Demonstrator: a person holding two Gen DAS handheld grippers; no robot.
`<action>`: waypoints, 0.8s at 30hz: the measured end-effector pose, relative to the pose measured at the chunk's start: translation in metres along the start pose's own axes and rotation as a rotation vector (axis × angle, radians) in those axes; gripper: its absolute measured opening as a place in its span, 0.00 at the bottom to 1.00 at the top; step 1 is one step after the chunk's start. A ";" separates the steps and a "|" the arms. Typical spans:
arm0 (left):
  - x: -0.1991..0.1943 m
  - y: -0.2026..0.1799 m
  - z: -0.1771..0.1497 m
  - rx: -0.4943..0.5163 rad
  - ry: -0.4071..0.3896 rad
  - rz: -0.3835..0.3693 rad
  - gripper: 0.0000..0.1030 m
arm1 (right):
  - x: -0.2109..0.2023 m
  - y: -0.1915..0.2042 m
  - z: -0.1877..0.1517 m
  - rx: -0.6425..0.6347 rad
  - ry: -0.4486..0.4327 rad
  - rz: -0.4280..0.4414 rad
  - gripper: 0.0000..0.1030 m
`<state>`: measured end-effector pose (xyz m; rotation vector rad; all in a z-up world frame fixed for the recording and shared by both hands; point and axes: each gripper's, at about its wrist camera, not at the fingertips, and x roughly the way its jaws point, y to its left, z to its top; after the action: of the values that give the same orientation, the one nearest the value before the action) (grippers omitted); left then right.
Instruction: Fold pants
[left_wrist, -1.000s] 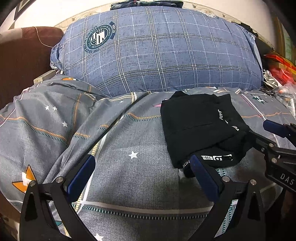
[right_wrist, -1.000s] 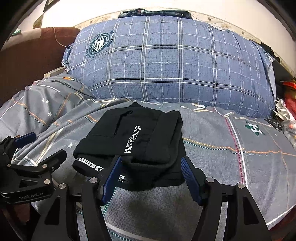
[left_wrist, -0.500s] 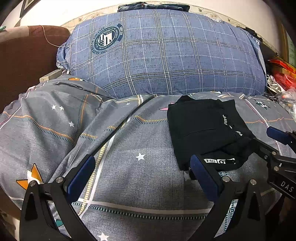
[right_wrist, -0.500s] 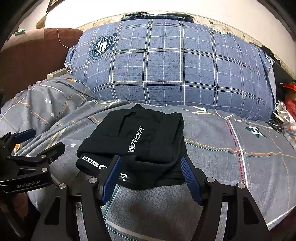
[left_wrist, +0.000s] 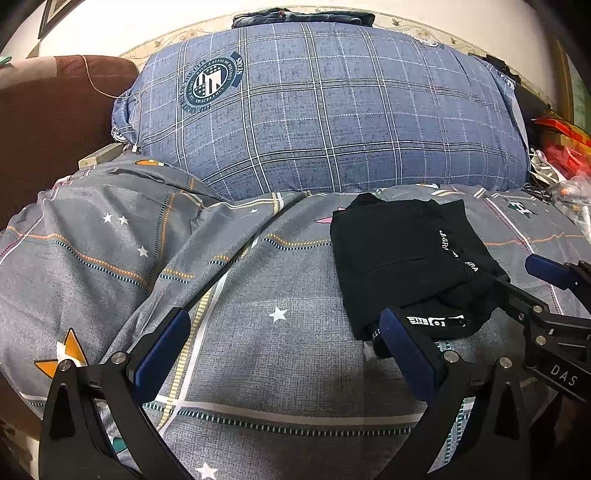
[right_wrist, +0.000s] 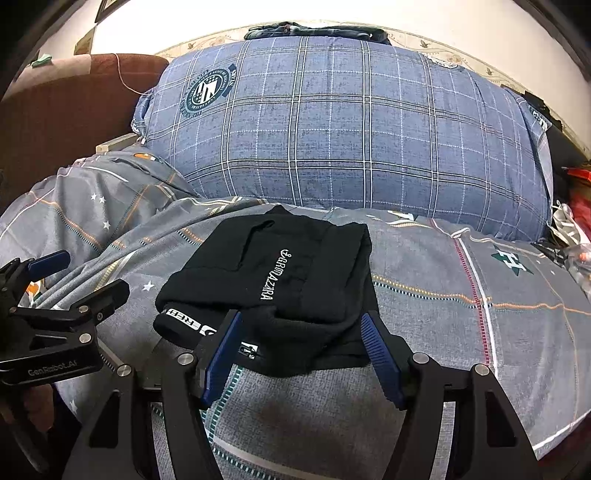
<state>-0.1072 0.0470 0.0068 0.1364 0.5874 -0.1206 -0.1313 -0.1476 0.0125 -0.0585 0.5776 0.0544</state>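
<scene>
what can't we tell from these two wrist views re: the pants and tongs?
- Black pants, right wrist view: near hem sits behind the right tongs pads, so contact is unclear.
- Waistband lettering, left wrist view: partly hidden by the left tongs pad; unreadable.
- Pants' underside folds: hidden in both views by the top layer.
- Folded clothes on the pillow: too small to identify.

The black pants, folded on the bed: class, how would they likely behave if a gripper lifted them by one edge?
The pants would probably sag and unfold: soft layers, already slumping at the near edge. Likely light, since they barely dent the quilt. Unlikely to slide far on that woven fabric.
</scene>
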 end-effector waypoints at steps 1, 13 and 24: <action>0.000 0.000 0.000 0.000 0.000 0.000 1.00 | 0.000 0.000 0.000 0.000 0.000 0.000 0.66; -0.001 0.001 -0.001 0.000 0.000 0.002 1.00 | 0.001 0.001 -0.002 0.002 0.002 0.003 0.66; -0.001 0.001 0.000 -0.001 0.002 0.002 1.00 | 0.003 -0.001 -0.003 0.002 0.013 0.007 0.66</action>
<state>-0.1079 0.0485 0.0077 0.1364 0.5890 -0.1185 -0.1304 -0.1486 0.0082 -0.0554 0.5906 0.0603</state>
